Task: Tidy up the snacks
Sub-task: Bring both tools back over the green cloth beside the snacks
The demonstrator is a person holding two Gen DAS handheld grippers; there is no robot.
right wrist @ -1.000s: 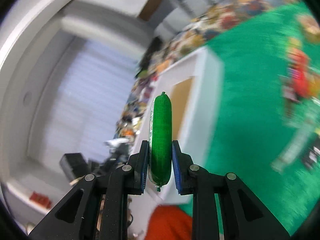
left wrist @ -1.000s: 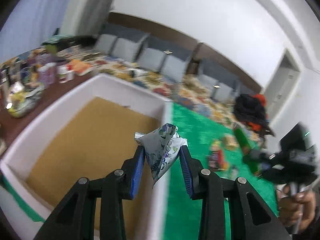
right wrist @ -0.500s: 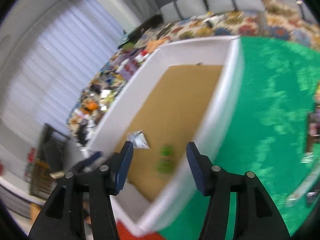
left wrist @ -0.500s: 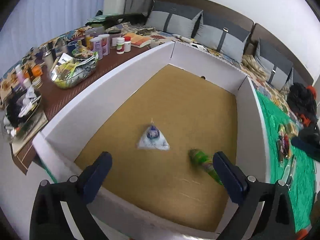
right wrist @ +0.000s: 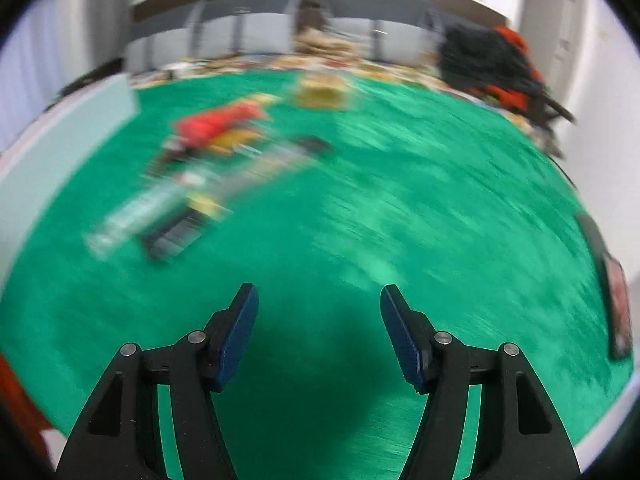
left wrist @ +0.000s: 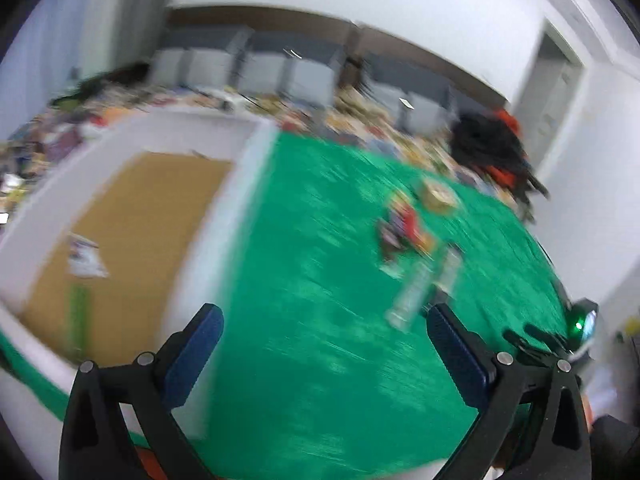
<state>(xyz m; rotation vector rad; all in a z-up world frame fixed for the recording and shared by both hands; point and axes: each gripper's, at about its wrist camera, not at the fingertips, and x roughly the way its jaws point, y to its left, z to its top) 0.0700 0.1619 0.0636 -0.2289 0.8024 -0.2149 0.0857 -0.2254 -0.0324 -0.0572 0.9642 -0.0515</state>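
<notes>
Both sets of jaws stand apart with nothing between them, the left gripper (left wrist: 324, 340) spread wide and the right gripper (right wrist: 318, 316) with its jaws opening, which suits hands that are free to fetch more. Largest in view is the green cloth (left wrist: 320, 280), with the white box (left wrist: 208, 240) along its left edge, its brown floor already holding a pale triangular packet (left wrist: 84, 254) and a green tube-shaped snack (left wrist: 78, 312). Smaller, and blurred, the heap of loose snacks (right wrist: 208, 168) lies on the cloth well apart from the box, ahead and left of the right gripper, probably awaiting collection.
</notes>
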